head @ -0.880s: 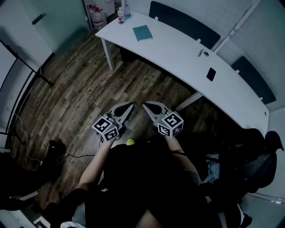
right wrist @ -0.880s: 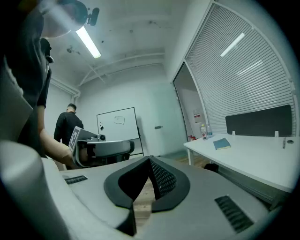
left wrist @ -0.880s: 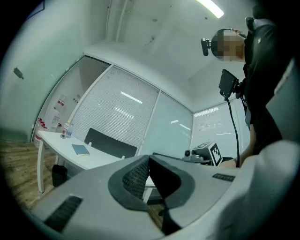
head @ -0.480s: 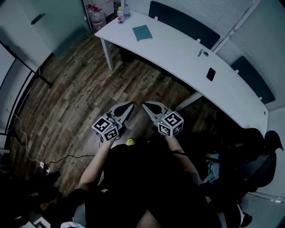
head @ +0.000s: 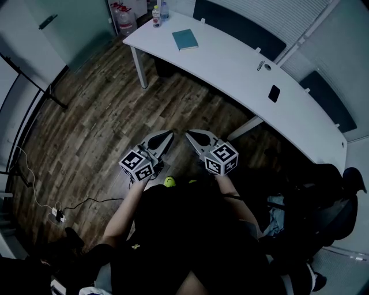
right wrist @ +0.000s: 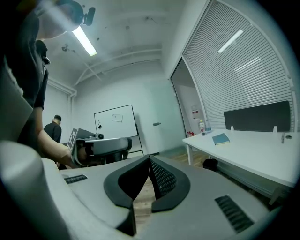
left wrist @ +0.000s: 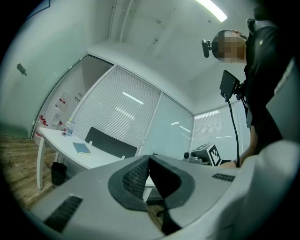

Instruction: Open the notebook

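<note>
Nearest the body, little has changed. The left hand-held gripper (head: 164,140) and the right hand-held gripper (head: 193,138) are kept side by side at waist height over the floor (head: 104,121), in the same place as a second ago. In each gripper view the pads are seen pressed together with nothing between them. Lower left on the floor, a dark foot that stood by the cable (head: 86,203) has gone, so the cable and its plug strip (head: 57,214) are now uncovered. Farther off, the white surface (head: 242,75) has slid slightly toward the top of the head view (a small tilt of the head, most likely, not a step forward).

For the task, this is judged to mean that the approach is not yet begun. The notebook (head: 184,39) lies flat and apparently closed near the far left end of the surface, well apart from both hand-held grippers, and it is untouched. A walk to the surface is needed before the cover can be reached, and the jaws have to be spread first.

Counted from near to far:
- Two hand-held grippers are seen.
- One cable with one plug strip is seen.
- One surface is seen.
- One dark flat thing (head: 274,93), perhaps a phone, lies on the surface.
- One teal notebook is seen.
- Two small bottles (head: 155,14) stand at the far corner.
- Two dark panels (head: 239,26) are set behind the surface.
</note>
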